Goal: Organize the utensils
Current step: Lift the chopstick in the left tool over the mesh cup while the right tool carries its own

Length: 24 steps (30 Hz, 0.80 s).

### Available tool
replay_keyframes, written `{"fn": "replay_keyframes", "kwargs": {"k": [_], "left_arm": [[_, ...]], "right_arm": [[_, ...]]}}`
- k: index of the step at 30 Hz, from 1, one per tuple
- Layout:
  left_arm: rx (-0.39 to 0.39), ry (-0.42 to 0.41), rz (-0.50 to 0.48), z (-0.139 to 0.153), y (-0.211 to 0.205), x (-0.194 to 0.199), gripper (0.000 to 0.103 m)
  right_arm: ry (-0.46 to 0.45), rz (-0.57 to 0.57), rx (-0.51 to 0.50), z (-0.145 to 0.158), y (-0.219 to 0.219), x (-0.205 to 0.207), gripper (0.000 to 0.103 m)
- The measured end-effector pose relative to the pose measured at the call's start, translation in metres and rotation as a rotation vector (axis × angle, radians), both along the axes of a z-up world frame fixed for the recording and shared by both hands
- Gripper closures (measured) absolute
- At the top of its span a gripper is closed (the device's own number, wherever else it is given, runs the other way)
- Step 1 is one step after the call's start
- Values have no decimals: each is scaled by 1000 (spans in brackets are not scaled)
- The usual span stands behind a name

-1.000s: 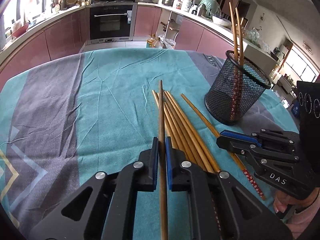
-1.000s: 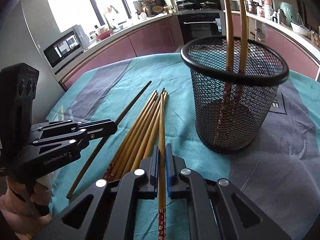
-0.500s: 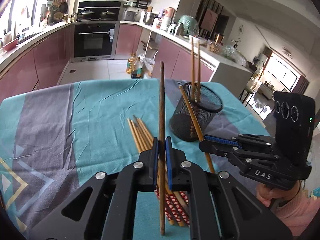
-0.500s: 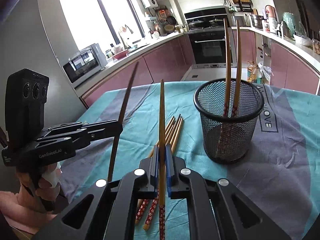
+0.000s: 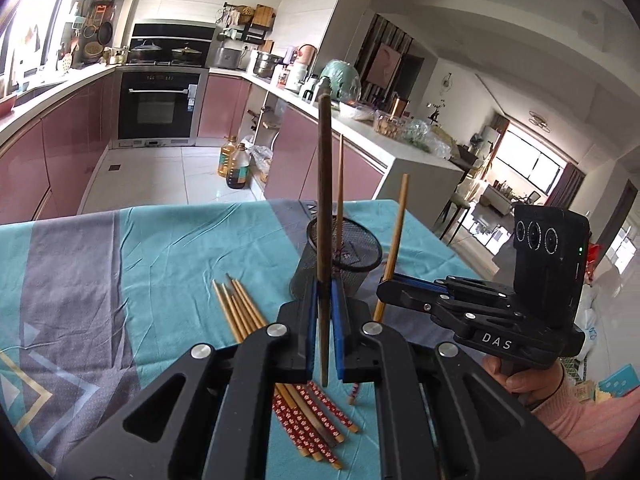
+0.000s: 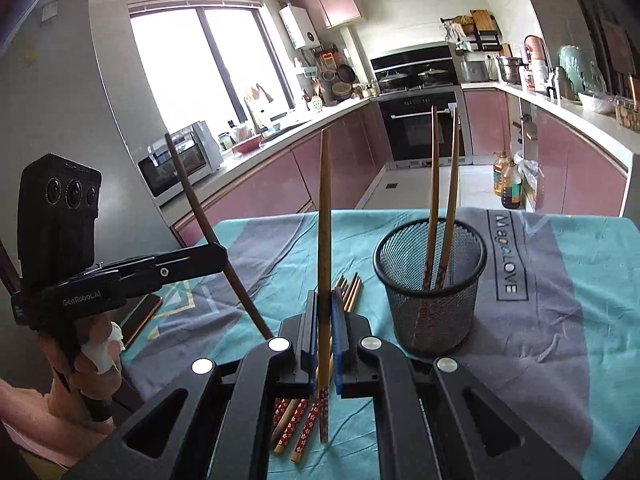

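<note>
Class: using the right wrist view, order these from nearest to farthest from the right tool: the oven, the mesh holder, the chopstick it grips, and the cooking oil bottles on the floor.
1. The light chopstick, clamped in the right tool.
2. The black mesh holder, on the table just to its right.
3. The cooking oil bottles, on the floor beyond the table, right.
4. The oven, built in at the far wall.

Both grippers are raised, side by side. Left gripper (image 5: 323, 300) is clamped tight, fingers pointing away, its pistol grip in the bandaged left hand (image 6: 94, 356). Right gripper (image 6: 324, 312) is likewise pinched closed, gripped from below by the right hand (image 5: 524, 380), pink sleeve showing.
</note>
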<state>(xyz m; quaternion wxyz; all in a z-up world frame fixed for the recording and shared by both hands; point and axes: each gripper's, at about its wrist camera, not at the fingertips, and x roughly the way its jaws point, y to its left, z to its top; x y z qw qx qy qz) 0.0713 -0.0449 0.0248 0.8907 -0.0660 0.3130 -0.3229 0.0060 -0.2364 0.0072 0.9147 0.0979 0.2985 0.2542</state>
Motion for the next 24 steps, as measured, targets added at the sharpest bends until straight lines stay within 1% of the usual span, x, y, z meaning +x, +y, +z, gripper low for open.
{"fn": "replay_keyframes", "kwargs": {"k": [9,16,24], "left_arm": [[-30,-47,-9,24,-12,16,96],[-43,-94,-8,51,-22,32,96],[-30,-159,-18,84,-41,48,96]], "right_arm": [[-70,-25,2,26,-16,5,98],[-153,-54,-12,56,-31,10,98],[-208,-101,-4,77,-50,27,98]]}}
